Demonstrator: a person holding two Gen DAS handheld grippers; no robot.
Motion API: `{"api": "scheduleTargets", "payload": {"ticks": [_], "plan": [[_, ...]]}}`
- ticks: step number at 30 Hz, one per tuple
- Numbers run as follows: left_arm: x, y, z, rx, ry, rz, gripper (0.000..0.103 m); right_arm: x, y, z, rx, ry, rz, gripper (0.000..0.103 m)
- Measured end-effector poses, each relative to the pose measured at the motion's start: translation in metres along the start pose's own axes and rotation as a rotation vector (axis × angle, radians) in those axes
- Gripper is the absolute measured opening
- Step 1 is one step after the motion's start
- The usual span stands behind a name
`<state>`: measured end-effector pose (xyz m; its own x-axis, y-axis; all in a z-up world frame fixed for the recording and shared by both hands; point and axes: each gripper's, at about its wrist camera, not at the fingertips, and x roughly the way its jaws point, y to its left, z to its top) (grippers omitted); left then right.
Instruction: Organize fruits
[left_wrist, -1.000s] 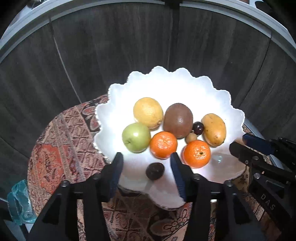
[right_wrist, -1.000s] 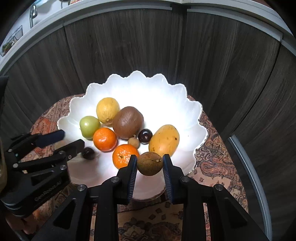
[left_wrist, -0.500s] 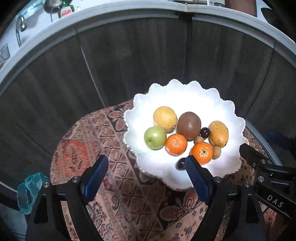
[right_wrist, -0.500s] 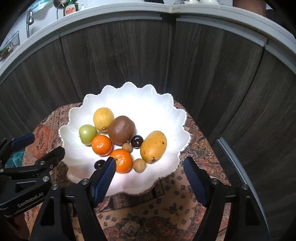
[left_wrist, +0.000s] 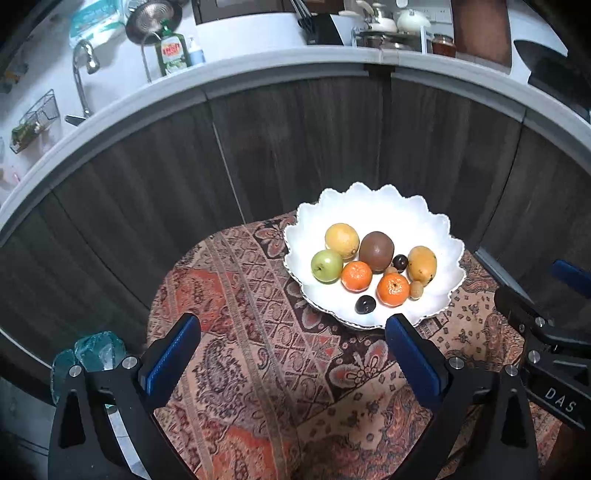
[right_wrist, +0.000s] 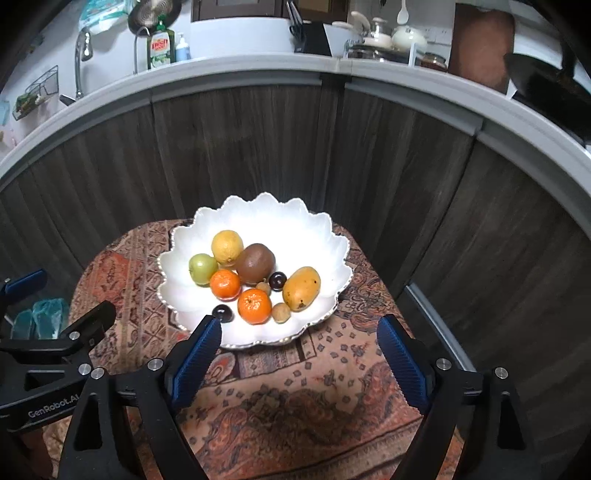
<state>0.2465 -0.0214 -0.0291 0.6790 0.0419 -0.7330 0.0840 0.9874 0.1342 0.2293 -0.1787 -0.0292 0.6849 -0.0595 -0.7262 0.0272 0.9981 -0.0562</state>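
A white scalloped bowl (left_wrist: 436, 229) (right_wrist: 317, 229) sits on a patterned cloth. It holds a lemon (left_wrist: 342, 240), a green apple (left_wrist: 326, 266), a kiwi (left_wrist: 376, 251), a mango (left_wrist: 422, 264), two tangerines (left_wrist: 356, 276) (left_wrist: 393, 289), two dark plums (left_wrist: 365, 305) and two small brown fruits (right_wrist: 280, 312). My left gripper (left_wrist: 291, 354) is open and empty, well short of the bowl, left of it. My right gripper (right_wrist: 299, 354) is open and empty, just short of the bowl's near rim.
The patterned cloth (left_wrist: 258, 332) covers a small round table with its edges close around the bowl. Dark wood cabinet fronts (left_wrist: 295, 140) stand behind, under a grey counter with a sink and kitchenware. A teal plastic bag (left_wrist: 92, 350) lies at the left, beyond the table's edge.
My right gripper has let go of a small brown fruit, which now lies in the bowl. Both grippers have opened wide and pulled back and up from the bowl.
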Motion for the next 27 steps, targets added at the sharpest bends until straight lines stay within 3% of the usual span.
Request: {"api": "scheduleTargets", "payload": {"ticks": [12, 27], "plan": [[-0.076, 0.005, -0.019, -0.025, -0.081, 0.026, 0.103, -0.068, -0.007, -0.019, 0.038, -0.029, 0.005, 0.090], [-0.131, 0.008, -0.052, -0.064, -0.092, 0.022, 0.103, -0.125, -0.008, -0.044, 0.059, -0.050, 0.020, 0.091]]}}
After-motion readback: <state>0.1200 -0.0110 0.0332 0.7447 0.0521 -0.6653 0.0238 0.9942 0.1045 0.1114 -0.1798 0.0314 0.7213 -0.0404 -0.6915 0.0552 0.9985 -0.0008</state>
